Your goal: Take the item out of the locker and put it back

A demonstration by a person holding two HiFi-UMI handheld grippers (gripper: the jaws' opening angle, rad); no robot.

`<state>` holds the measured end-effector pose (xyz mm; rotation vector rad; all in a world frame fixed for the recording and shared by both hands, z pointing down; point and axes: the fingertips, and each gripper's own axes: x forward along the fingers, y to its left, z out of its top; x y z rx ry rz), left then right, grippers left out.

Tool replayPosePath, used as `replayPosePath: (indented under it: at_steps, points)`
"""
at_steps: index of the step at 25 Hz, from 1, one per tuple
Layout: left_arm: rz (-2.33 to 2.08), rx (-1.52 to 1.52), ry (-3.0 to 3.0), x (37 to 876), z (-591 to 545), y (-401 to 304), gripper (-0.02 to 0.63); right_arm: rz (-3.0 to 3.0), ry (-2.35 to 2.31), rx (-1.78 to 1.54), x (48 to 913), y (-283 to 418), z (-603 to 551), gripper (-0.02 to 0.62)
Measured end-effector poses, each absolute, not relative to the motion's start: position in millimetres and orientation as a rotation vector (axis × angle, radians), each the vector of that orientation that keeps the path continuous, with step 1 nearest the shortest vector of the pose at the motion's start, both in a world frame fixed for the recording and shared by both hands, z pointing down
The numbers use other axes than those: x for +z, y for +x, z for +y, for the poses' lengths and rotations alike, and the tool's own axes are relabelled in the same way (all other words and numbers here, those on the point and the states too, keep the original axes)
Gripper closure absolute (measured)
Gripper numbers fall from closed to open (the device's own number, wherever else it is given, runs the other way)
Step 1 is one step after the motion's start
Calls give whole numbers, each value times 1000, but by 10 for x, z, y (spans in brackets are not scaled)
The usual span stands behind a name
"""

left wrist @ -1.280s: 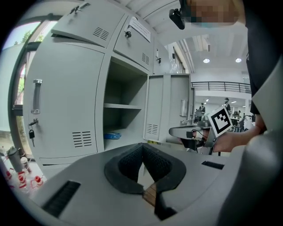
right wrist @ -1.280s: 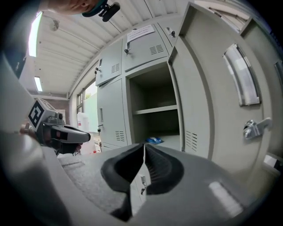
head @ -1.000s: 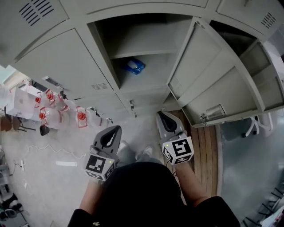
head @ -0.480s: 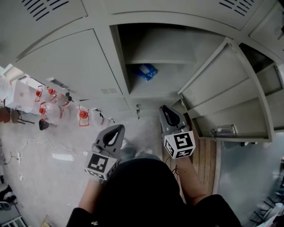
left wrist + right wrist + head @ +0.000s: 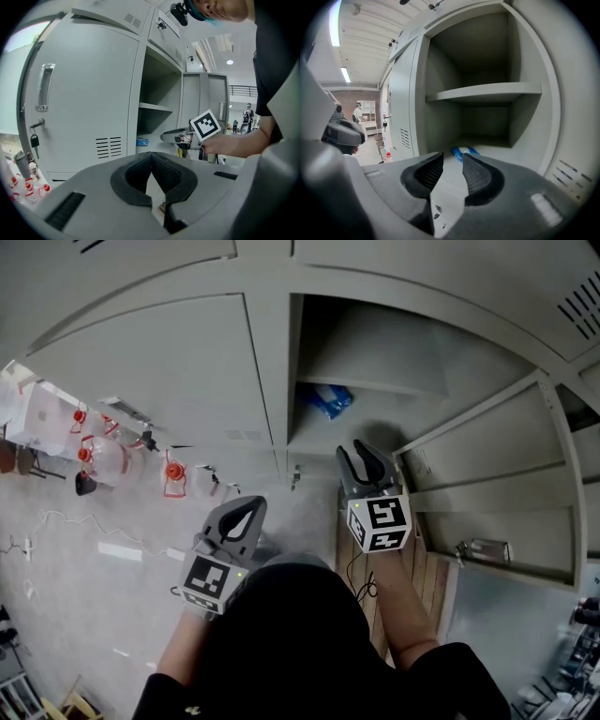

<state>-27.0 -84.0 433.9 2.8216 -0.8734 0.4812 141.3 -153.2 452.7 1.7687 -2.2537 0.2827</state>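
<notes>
Blue packet (image 5: 330,399) lies on the floor of the open locker (image 5: 375,343) compartment, beneath the shelf (image 5: 370,382), untouched. Right tool (image 5: 367,454) points into the opening; its jaws have just been opening and stand apart, nothing between them. Left tool (image 5: 246,512) is outside by the closed door, jaws together, empty.

No legible text, brand, number or sign in any view. The only printed marks are black-and-white square code patterns, not letters. They sit on the white cube (image 5: 214,579) of the left gripper (image 5: 249,509) and the matching cube (image 5: 378,521) of the right gripper (image 5: 367,453). The crumpled blue plastic packet (image 5: 330,399) shows pale patches that may be print, too small and blurred to read.
</notes>
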Motion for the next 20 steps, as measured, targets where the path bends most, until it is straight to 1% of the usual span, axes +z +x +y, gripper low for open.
replayPosePath:
  at_steps: [4, 9, 13, 20]
  points:
    - [-901, 485, 2782, 4363, -887, -336, 597, -2228, 1753, 282, 4610, 1429, -1766, 428]
    - [-936, 495, 2777, 4366, -942, -442, 597, -2192, 1698, 304, 4757, 1421, -2031, 344]
    - [-961, 503, 2769, 4391, -958, -532, 597, -2141, 1659, 305, 4911, 1433, -2213, 296]
    - [-988, 517, 2749, 4464, -958, -655, 597, -2073, 1656, 309, 5076, 1475, -2480, 268]
